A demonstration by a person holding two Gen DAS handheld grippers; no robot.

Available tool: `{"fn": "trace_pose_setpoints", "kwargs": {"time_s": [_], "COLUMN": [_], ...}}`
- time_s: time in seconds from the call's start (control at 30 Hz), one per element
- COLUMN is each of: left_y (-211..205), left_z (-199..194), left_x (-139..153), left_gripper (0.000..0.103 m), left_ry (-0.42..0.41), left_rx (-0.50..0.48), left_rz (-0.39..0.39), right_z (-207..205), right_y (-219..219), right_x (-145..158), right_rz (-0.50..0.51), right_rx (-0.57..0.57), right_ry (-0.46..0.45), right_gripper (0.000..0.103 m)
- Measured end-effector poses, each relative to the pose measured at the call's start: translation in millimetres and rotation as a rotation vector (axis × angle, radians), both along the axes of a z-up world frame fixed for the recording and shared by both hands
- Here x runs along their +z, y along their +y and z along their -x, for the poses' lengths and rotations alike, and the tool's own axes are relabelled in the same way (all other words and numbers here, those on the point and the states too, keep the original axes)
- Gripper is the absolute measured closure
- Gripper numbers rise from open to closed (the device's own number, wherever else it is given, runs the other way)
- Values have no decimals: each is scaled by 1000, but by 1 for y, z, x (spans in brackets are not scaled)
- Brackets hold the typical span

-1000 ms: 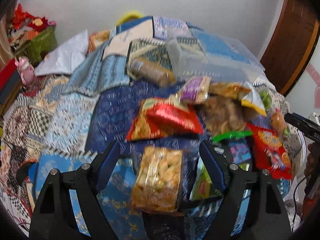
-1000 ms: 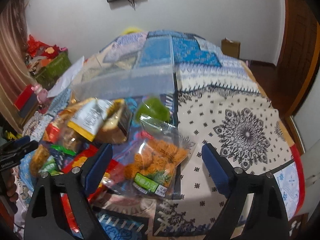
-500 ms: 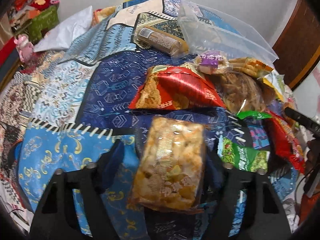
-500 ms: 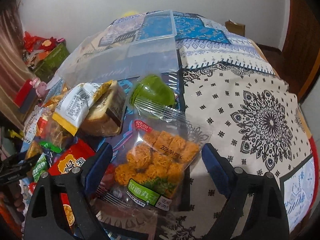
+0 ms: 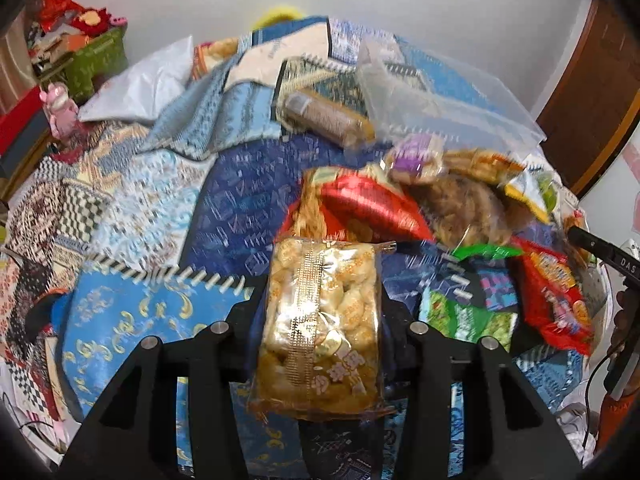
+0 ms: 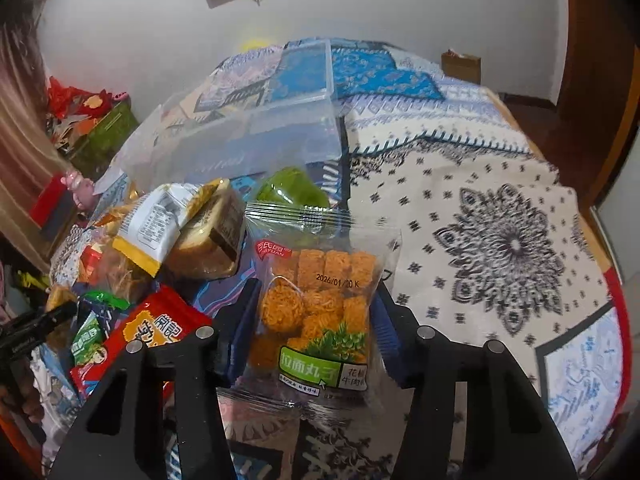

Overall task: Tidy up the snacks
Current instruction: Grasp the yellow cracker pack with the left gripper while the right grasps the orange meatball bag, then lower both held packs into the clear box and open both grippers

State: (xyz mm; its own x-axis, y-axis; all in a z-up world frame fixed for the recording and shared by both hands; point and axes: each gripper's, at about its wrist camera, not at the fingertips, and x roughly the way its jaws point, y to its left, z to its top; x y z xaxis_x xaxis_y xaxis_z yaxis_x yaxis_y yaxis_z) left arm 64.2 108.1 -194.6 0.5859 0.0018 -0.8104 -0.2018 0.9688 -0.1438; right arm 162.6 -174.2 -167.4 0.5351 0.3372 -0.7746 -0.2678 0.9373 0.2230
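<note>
My left gripper [image 5: 320, 312] is shut on a clear pack of golden puffed snacks [image 5: 320, 328] and holds it above the bed. My right gripper [image 6: 314, 320] is shut on a clear pack of orange noodle balls [image 6: 320, 304] and holds it up. A clear plastic bin [image 6: 248, 136] stands behind the snack pile; it also shows in the left wrist view [image 5: 432, 96]. Loose snacks lie between: a red foil bag [image 5: 360, 208], a red packet [image 6: 144, 332], a yellow-white packet [image 6: 160, 220] and a green cup [image 6: 292, 192].
A patterned blue and white quilt [image 6: 500, 240] covers the bed. A brown roll of biscuits [image 5: 324, 118] lies near the bin. A white pillow [image 5: 140, 84] and a green box of toys [image 5: 96, 60] are at the far left. A wooden door [image 5: 600, 92] stands right.
Both grippers have closed on their packs and lifted them. The left one dipped to the puffed snack pack, then rose; the right one closed on the noodle ball pack.
</note>
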Motion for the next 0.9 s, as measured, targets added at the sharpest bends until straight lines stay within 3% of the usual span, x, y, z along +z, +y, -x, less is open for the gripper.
{"fn": "trace_pose_setpoints", "kwargs": {"time_s": [0.57,0.9], "left_y": [-15,-25], "left_z": [-51,-104], "left_x": [96,121], "left_gripper": [57,57], "left_ry": [-265,-314], "left_rx": [-44,-78], "left_rz": [-35,-48], "right_z": [-13,-50], "right_y": [15,32], "right_x": [75,95], "right_rz": [-47,-58], "right_rx": [49,77], "right_ry": [-210,-282], "right_gripper": [53,53]}}
